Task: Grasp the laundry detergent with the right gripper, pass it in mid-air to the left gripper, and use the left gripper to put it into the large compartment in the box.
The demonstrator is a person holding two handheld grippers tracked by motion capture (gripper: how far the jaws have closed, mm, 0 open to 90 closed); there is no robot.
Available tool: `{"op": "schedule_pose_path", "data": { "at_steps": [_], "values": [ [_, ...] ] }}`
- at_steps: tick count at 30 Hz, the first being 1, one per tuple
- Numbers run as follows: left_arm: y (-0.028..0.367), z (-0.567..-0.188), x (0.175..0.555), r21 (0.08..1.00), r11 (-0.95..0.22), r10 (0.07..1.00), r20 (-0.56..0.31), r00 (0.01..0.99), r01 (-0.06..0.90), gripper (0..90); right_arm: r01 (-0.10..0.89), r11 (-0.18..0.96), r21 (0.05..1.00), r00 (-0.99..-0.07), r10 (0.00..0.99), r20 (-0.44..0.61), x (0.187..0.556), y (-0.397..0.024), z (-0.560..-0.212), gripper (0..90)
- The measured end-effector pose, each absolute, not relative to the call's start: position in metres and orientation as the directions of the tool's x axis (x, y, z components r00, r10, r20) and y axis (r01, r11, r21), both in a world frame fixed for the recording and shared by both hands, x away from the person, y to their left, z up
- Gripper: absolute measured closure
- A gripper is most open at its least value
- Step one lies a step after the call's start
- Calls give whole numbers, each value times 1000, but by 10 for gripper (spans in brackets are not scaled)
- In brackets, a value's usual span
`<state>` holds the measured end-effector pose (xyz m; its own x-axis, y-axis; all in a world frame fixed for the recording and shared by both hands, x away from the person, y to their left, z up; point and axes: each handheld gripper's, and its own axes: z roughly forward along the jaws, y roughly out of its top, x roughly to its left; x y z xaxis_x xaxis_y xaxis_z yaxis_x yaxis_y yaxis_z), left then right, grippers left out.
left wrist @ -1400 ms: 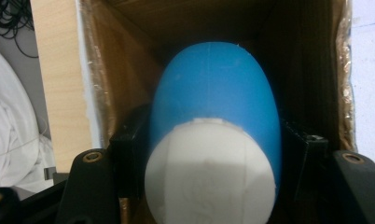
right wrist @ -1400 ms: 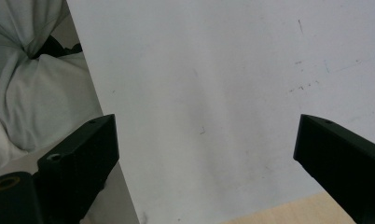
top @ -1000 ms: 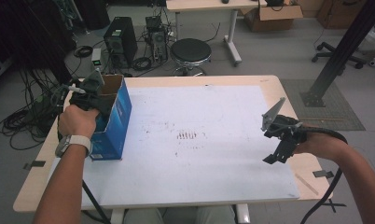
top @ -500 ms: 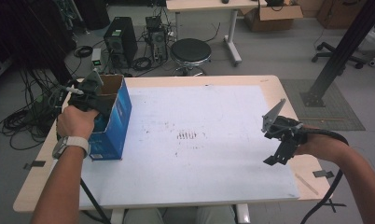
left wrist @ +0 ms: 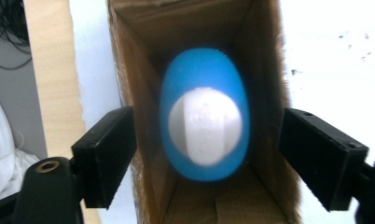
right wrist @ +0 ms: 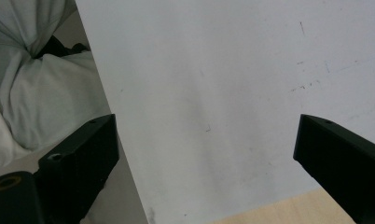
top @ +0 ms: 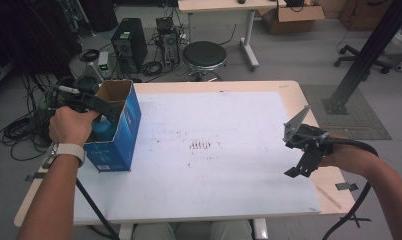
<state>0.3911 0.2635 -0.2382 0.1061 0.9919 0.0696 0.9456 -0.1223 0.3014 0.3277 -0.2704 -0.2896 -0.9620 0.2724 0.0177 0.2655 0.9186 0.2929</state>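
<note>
Both jaws of the left gripper (left wrist: pixel 206 154) have just been opening and stand apart over the blue box (top: pixel 120 131), gripping nothing; a blue bottle (left wrist: pixel 204 119) with a white cap sits inside. From above, the left hand (top: pixel 69 125) hovers at the box's rim. Over the table (top: pixel 214 150), the right gripper (right wrist: pixel 206 154) gapes wide, empty.

Workshop corner around a pale wooden table (top: pixel 294 95), lit evenly from above.

Grey floor (top: pixel 289 55) all round; white sheet (top: pixel 214 115) covering most of the tabletop, marked with small dark smudges. Behind: round black stool (top: pixel 204 54), computer towers (top: pixel 129 42) amid tangled cables (top: pixel 24 130), second desk (top: pixel 214 5), open cardboard carton (top: pixel 294 14), office chair base (top: pixel 354 50), slanting black post (top: pixel 369 50) on a dark mat (top: pixel 359 115).
</note>
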Motion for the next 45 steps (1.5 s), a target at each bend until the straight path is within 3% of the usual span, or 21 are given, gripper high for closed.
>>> {"op": "schedule_pose_path", "data": {
  "at_steps": [8, 25, 45],
  "values": [
    [249, -208, 381, 274, -191, 981, 88, 173, 943, 142, 266, 917, 298, -961, 275, 10, 326, -270, -284, 67],
    [219, -163, 350, 185, -309, 951, 76, 300, 933, 122, 251, 918, 306, -964, 264, -4, 321, -266, -276, 67],
    [158, -155, 329, 165, -519, 854, 49, 518, 839, 91, 253, 919, 301, -963, 268, -8, 321, -264, -270, 67]
  ]
}}
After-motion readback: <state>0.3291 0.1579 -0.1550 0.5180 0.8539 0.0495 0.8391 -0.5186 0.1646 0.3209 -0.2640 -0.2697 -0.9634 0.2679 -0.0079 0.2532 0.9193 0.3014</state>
